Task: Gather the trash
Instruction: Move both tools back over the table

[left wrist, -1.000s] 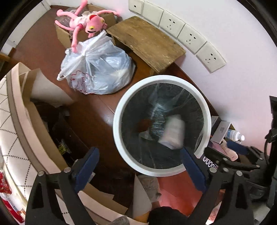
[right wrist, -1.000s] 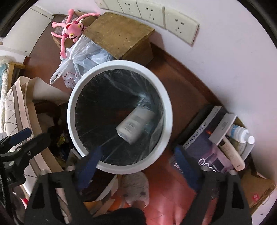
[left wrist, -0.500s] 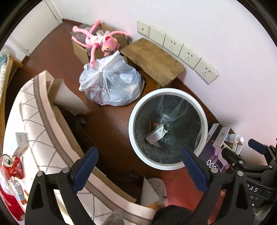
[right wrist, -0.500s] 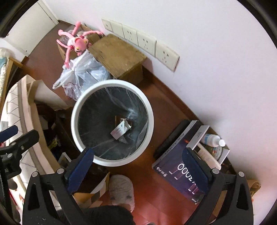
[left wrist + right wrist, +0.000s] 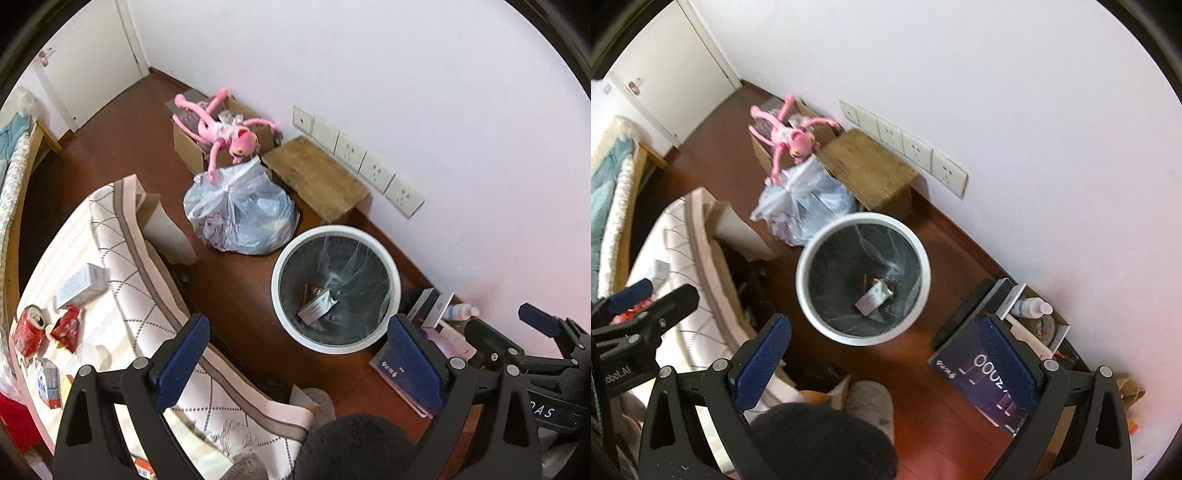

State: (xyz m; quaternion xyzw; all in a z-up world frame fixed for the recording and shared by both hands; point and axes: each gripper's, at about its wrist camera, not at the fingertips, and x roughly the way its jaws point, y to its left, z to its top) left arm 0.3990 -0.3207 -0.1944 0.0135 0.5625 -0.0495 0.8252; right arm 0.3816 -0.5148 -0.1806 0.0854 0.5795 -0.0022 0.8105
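A small white carton [image 5: 316, 308] is seen lying flat at the bottom of the white bin [image 5: 396, 280], its long axis slanted from near left to far right. Both the left tongs [image 5: 297, 349] and right tongs [image 5: 882, 349] are held wide apart and empty above the wooden floor [image 5: 236, 295].

Bin [image 5: 394, 275] – glossy white plastic; stool [image 5: 314, 177] – rough wood.

White wall [image 5: 406, 74], red-brown wood floor [image 5: 236, 280], wooden stool [image 5: 317, 177].
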